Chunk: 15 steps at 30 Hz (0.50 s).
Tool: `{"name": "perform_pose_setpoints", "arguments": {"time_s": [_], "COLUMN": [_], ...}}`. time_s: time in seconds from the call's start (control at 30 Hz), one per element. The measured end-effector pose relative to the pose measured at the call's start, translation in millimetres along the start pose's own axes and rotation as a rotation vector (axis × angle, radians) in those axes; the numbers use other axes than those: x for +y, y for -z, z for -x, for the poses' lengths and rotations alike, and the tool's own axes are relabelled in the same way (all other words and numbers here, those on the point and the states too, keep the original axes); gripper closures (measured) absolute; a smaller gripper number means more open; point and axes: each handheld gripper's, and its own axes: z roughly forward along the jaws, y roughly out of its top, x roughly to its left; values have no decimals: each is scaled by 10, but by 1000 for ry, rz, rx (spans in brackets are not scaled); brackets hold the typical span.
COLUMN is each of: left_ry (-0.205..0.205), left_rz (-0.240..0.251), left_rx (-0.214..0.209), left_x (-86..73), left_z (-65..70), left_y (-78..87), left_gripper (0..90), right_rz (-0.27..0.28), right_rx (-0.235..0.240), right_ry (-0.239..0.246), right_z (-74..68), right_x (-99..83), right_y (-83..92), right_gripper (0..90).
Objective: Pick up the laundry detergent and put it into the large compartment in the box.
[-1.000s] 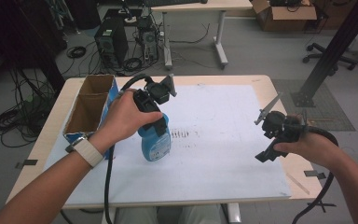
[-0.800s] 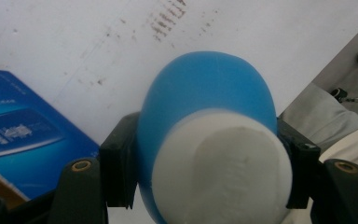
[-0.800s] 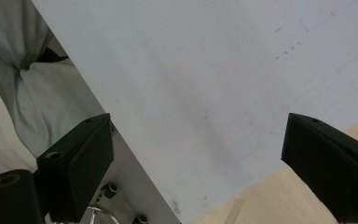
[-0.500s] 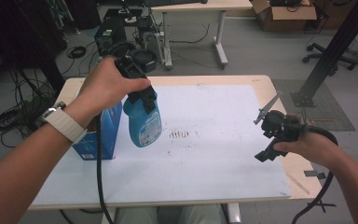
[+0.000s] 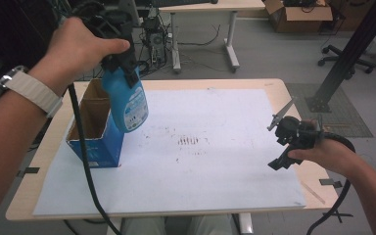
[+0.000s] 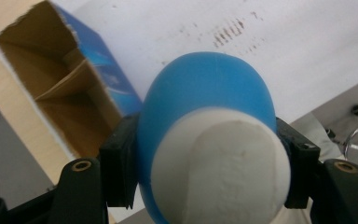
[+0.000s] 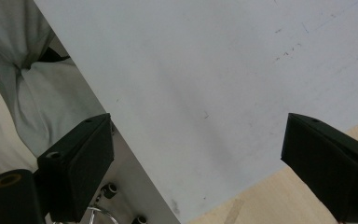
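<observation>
- Up at 11 o'clock of the high view, the left tongs (image 5: 119,62) clamp the neck of a smooth blue plastic bottle (image 5: 127,100), which hangs clear of the desk (image 5: 274,85) beside the box's open mouth.
- Seen in the left gripper view, the bottle (image 6: 209,93) is rounded, with a matte white cap (image 6: 221,172) between both black jaws.
- Below it at 9 o'clock stands an open cardboard box (image 5: 95,129), blue printed outside, raw brown inside, with a flap folded in.
- White paper sheet (image 5: 215,171), flat and speckled with dark marks near the centre, covers the pale wooden desk.
- Right tongs (image 5: 280,142) at 3 o'clock are spread wide and empty, over the sheet's edge.
</observation>
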Motion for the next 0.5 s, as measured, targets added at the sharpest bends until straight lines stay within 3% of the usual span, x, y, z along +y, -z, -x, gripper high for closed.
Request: {"name": "perform_pose_setpoints", "arguments": {"time_s": [0.07, 0.23, 0.47, 0.5], "left_ry": [53, 137, 243, 243], "left_rz": [9, 19, 37, 37], "left_rx": [12, 33, 73, 73], "left_x": [-15, -43, -75, -75], "left_z": [-127, -321, -572, -572], "left_y": [81, 166, 238, 238], "left_gripper": [370, 371, 371, 371], "right_rz": [0, 1, 0, 0], "right_rx": [2, 2, 4, 5], "right_ry": [1, 5, 7, 5], "right_z": [3, 6, 11, 12], "right_x": [6, 23, 35, 33], "right_y": [-4, -2, -9, -18], "right_gripper": [92, 92, 92, 92]}}
